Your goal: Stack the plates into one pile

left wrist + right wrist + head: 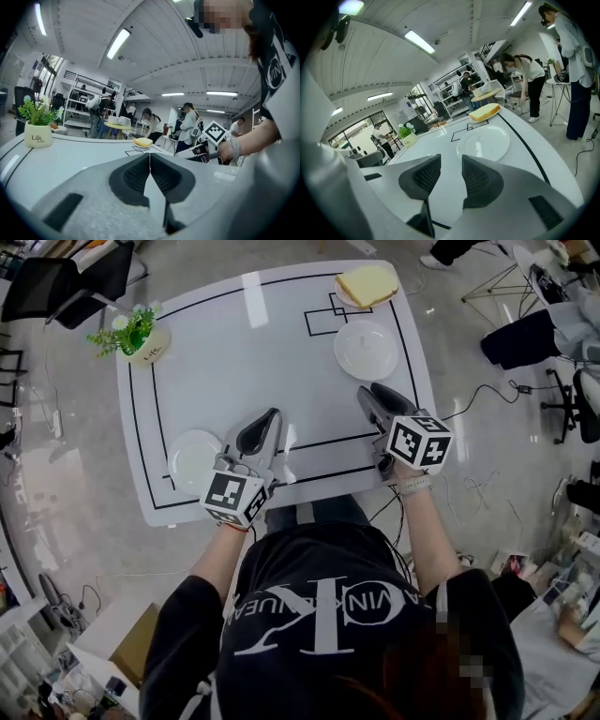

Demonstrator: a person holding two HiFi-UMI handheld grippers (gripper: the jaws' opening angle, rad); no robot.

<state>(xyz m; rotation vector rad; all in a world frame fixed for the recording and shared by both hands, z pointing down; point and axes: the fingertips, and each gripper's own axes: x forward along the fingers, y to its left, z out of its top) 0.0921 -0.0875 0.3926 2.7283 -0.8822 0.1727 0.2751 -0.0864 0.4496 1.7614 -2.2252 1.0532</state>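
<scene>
Left claw (272, 416) has its jaws pressed together with nothing in them. It hangs over the near part of the bench (262, 362), pointing away from the person. The right claw (368, 393) has its jaws apart and is also empty. Its own view shows only bare white surface in the gap.

The bench is white with black lines and carries everything the task needs. No plate is stacked yet:
- **Middle plate** (366, 350): it lies flat just ahead of the right claw.
- **Left plate** (192, 458): it lies beside the left claw, close to the near left edge.
- **Yellow slab** (367, 284): at the far edge it rests on what looks like a third plate's pale rim (341, 296).
- **Potted plant** (136, 334): it stands at the far left corner, well apart from the plates.

The likely trouble is the low rims on a slick top. A jaw that comes in too high would probably push a plate along instead of catching its rim. For the left plate, such a push could send it over the edge. The left claw also has to open before it can take anything. Tilting the far plate could make the slab slide off. A plate set down off-centre could leave the pile rocking.
</scene>
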